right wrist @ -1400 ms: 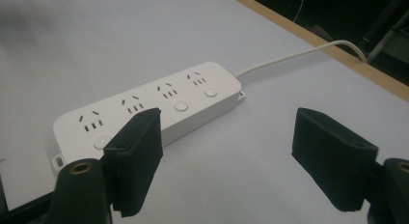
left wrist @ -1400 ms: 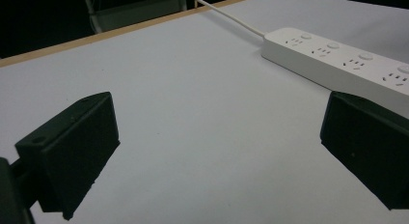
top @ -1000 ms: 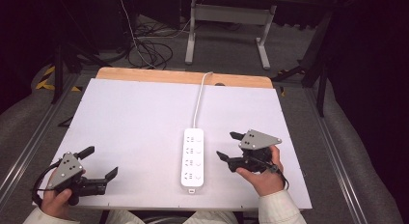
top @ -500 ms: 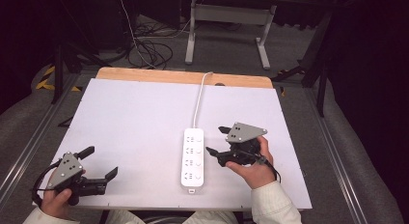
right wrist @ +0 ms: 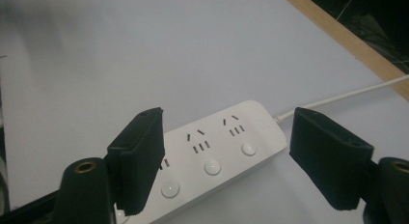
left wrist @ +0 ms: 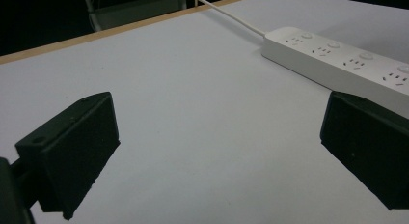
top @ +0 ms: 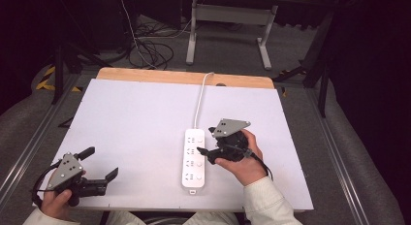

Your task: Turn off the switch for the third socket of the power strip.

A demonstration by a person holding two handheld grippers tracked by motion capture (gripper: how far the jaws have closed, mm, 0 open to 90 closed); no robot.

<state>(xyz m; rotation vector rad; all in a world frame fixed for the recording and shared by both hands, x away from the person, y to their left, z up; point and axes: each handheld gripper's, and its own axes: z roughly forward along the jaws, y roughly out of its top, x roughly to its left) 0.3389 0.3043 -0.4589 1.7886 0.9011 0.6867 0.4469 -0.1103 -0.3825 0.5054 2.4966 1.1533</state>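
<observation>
- One white power strip lies flat on the white table, its length running from the near edge away toward the far side, a little right of centre.
- It carries four socket groups in a row, each with its own round button; all four show in the left gripper view, three buttons in the right gripper view.
- One white cord leaves the strip's far end and runs to the table's wooden far edge.
- Two grippers are in view, one in each hand.
- The left gripper sits at the table's near left corner, well apart from the strip, its two black jaws spread wide with only bare table between them.
- The right gripper is held just beside the strip's right side, jaws pointing at it; they stand wide apart above the sockets and grasp nothing.
- Whether either right jaw touches the strip, I cannot tell.
</observation>
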